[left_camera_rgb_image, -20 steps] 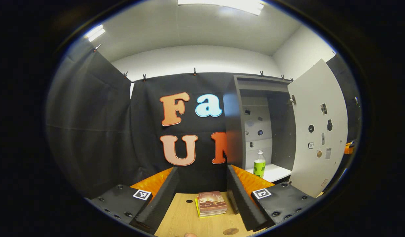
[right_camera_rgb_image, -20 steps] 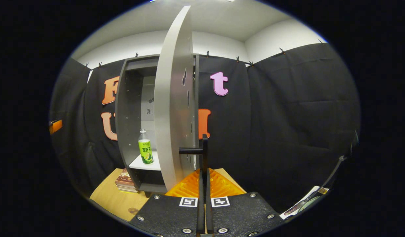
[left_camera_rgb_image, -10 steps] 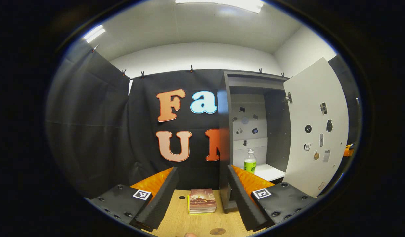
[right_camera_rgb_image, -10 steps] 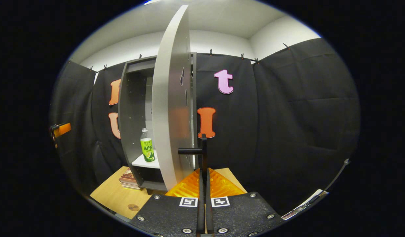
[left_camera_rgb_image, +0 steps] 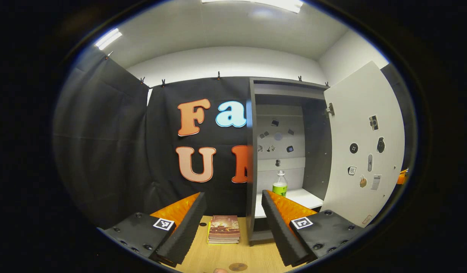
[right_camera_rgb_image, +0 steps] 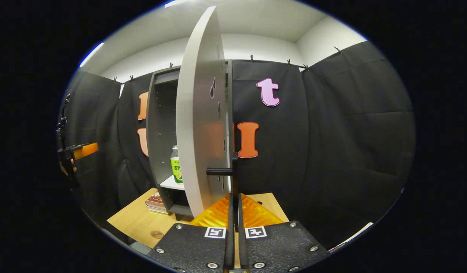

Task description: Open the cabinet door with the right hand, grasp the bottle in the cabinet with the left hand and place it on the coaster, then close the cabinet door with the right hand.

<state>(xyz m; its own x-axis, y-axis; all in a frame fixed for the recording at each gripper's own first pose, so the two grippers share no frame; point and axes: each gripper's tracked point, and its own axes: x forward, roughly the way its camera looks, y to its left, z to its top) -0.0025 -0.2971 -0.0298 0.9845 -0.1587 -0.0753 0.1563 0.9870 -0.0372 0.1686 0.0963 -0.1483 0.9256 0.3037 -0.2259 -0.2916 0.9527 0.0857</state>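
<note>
Door [right_camera_rgb_image: 197, 113] is open; my right claw [right_camera_rgb_image: 234, 212] is pinched on its handle [right_camera_rgb_image: 222, 171]. Left claw [left_camera_rgb_image: 233, 223] is wide open w/ nothing in it. Bottle [left_camera_rgb_image: 280, 184] sits in the cabinet [left_camera_rgb_image: 286, 91] (coaster [left_camera_rgb_image: 238, 267] waits). Grab, place, close are left.

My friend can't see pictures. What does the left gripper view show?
An open grey cabinet holds a green-labelled bottle on its white shelf, its door swung wide. The left gripper is open over a wooden table with stacked books.
</note>
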